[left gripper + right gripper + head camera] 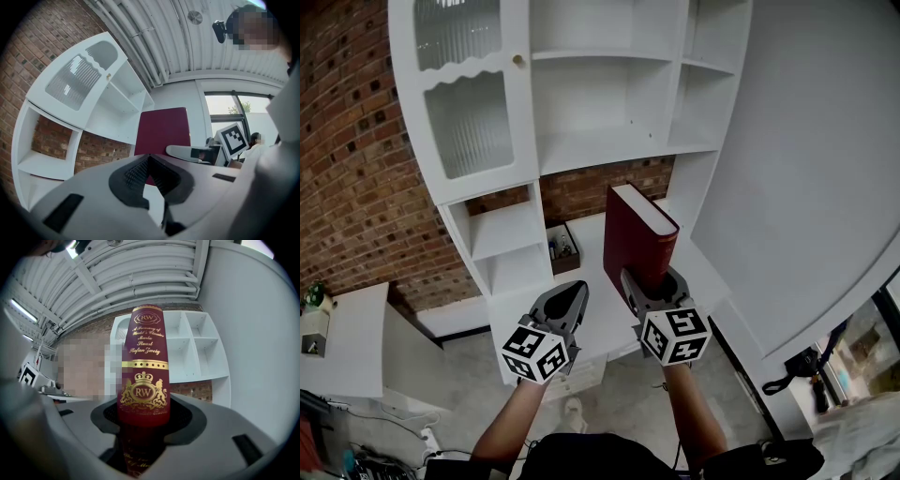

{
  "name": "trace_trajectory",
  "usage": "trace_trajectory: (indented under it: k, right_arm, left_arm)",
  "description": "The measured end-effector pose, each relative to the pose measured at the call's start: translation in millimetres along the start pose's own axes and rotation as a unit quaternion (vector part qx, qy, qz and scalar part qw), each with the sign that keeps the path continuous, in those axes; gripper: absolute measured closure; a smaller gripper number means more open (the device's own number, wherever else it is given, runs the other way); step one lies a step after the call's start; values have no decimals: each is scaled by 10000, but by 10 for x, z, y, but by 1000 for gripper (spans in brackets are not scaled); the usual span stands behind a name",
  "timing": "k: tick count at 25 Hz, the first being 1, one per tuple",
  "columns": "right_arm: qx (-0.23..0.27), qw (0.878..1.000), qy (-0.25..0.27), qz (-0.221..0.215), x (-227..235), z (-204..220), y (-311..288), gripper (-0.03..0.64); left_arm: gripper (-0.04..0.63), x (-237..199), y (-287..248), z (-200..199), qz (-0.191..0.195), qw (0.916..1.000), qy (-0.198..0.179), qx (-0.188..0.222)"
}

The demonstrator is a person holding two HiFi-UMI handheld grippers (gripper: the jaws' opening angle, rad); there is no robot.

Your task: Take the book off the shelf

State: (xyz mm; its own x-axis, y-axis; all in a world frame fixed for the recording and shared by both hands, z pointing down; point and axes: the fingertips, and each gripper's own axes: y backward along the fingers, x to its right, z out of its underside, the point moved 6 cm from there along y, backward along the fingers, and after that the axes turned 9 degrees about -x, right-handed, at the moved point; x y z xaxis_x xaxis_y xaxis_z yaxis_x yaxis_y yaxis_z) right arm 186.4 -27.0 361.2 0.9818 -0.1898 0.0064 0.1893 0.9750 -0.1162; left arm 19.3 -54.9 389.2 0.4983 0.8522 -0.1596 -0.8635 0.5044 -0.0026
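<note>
A thick dark-red book [639,246] with gold lettering on its spine [143,366] stands upright in front of the white shelf unit [581,145]. My right gripper [654,286] is shut on its lower end, and the spine fills the gap between the pads [143,416]. The book is off the shelves and held out over the white ledge [591,323]. Just to its left, my left gripper [572,292] is shut with its tips together and holds nothing. In the left gripper view its closed tips [149,157] point at the book's red cover [161,129], with the right gripper [201,152] beside it.
The shelf unit has a ribbed-glass door [469,112] at the left and bare compartments above. A small box of items [562,248] sits in the niche against the brick wall [356,187]. A white wall [806,187] rises close on the right. A low white table [347,337] stands at the left.
</note>
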Motion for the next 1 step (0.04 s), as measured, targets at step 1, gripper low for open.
trace_trajectory:
  k: [1]
  right_arm:
    - [-2,10000,-1,1,2,1,-4,380]
  left_arm:
    - [588,-4,-1,0,-1,10000,1,1]
